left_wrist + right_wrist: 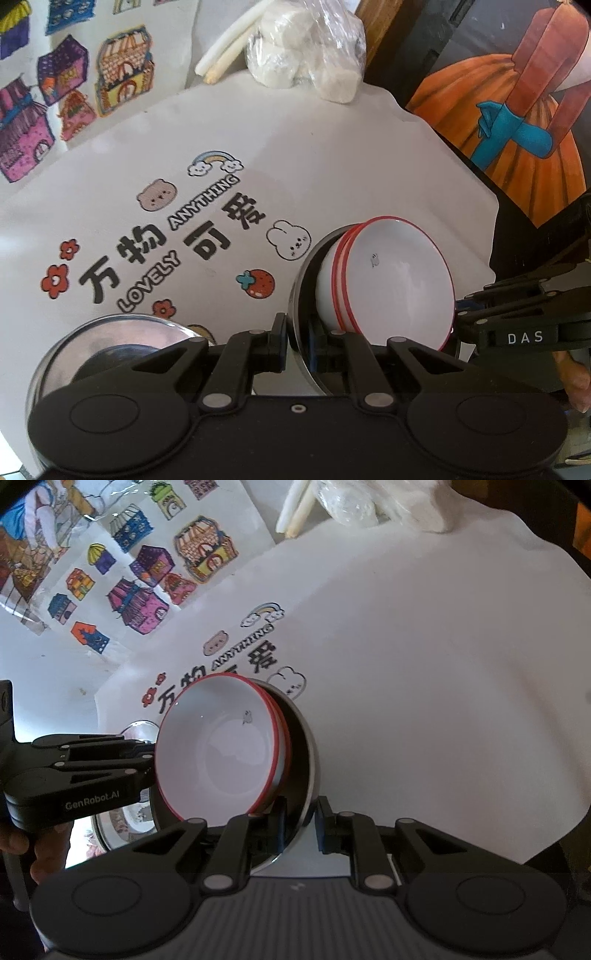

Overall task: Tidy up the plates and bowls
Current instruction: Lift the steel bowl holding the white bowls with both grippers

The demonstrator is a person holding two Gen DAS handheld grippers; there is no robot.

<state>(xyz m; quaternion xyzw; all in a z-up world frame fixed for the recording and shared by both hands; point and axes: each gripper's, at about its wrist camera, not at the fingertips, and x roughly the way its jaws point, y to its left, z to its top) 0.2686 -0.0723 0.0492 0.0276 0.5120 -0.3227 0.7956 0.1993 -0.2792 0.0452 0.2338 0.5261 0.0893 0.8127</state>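
Observation:
Two white bowls with red rims (399,280) (221,746) sit nested inside a steel bowl (300,273) (308,749). My left gripper (297,343) is shut on the steel bowl's rim on one side. My right gripper (303,823) is shut on the rim on the opposite side. Each gripper also shows in the other's view, the right gripper (460,321) beside the white bowls and the left gripper (151,757) at their left edge. A second steel bowl (110,343) (122,816) rests on the table under my left gripper.
The white tablecloth (332,155) (443,664) carries cartoon prints and lettering. A plastic bag of white lumps (310,48) and two pale sticks (229,44) lie at the far edge. A painted picture (517,110) stands past the table's right edge. Drawings of houses (147,572) lie at the left.

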